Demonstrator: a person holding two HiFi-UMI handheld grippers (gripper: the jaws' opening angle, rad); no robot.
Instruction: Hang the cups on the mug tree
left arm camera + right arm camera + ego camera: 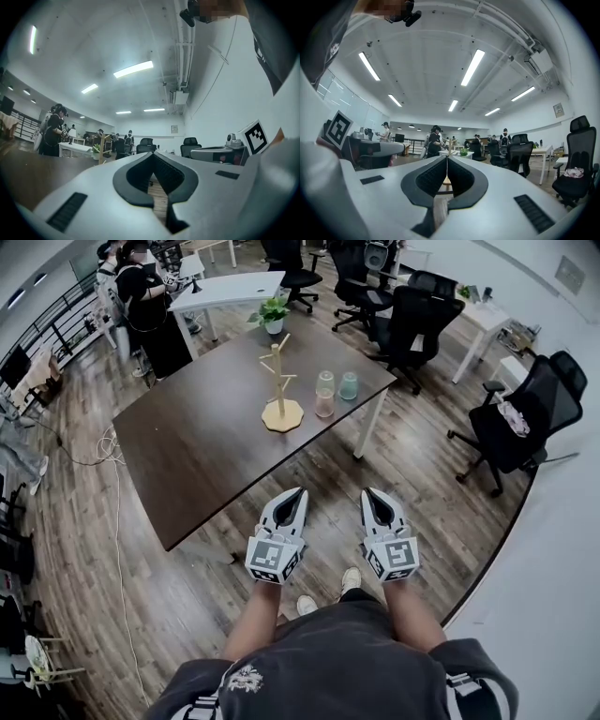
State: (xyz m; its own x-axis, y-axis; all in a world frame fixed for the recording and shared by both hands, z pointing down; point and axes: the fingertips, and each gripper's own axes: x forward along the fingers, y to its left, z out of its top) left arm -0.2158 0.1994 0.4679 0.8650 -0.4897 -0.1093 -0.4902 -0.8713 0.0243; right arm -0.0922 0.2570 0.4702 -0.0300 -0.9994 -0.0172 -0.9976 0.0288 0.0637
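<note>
Mug tree (279, 390): pale wood, upright on a flat base, standing on the dark worktop (197, 451). It is ahead of both tools, a little left of the gap between them and well apart from either.

Pink cup (324, 402): on the worktop just right of the tree, not touching it, roughly ahead of the gap between the tools.

Green cup (349, 386): on the worktop just beside the pink cup, on its far right side, near the worktop's right corner. It is ahead of the right tool.

Left tool (298, 493): held about level over the floor (422, 484), short of the worktop's near edge and pointing toward it. Jaws are closed tip to tip, with nothing between them.

Right tool (368, 494): beside the left tool and apart from it, pointing the same way. Jaws are closed, with nothing gripped. In its own view the tree shows just above the jaw tips.

Plant (273, 313): small and potted, beyond the tree at the worktop's far edge.

White table (230, 287): beyond the plant, far ahead of the left tool.

Persons (141, 296): standing far ahead and left of the left tool, beside the white table.

Chairs (525, 418): black office chairs, one well to the right of the right tool, others beyond the cups.

Shoes (351, 579): the holder's, on the floor behind the tools.
</note>
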